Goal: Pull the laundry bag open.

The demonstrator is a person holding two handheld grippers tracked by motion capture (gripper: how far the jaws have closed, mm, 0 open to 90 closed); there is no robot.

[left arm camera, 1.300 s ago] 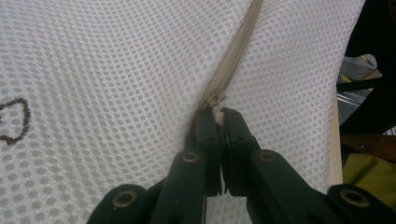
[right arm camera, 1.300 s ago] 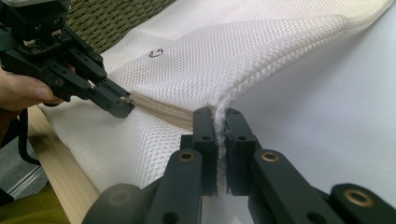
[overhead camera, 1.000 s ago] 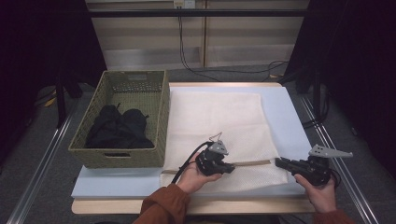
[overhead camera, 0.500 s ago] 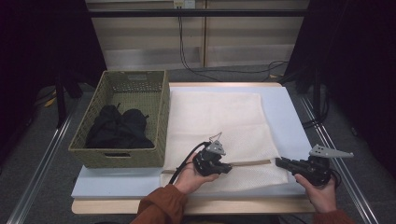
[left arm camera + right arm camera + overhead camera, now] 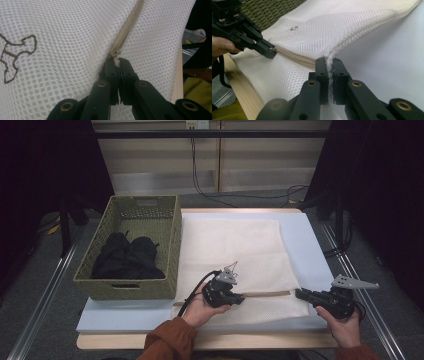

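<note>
A white mesh laundry bag [image 5: 235, 250] lies flat on the pale blue table mat [image 5: 300, 240], with a tan zipper [image 5: 267, 294] running along its near edge. My left gripper [image 5: 241, 298] is shut on the zipper pull [image 5: 116, 53], with the mesh spreading out beyond the jaws. My right gripper [image 5: 298, 293] is shut on the bag's mesh edge [image 5: 329, 56] at the right end of the zipper. In the right gripper view, the left gripper [image 5: 272, 53] is farther along the same zipper line, held by a hand.
A woven green basket [image 5: 172, 245] stands left of the bag, holding black clothing [image 5: 127, 257]. The wooden table edge [image 5: 210, 340] runs just in front of both hands. Metal rails flank the table, and cables hang at the back.
</note>
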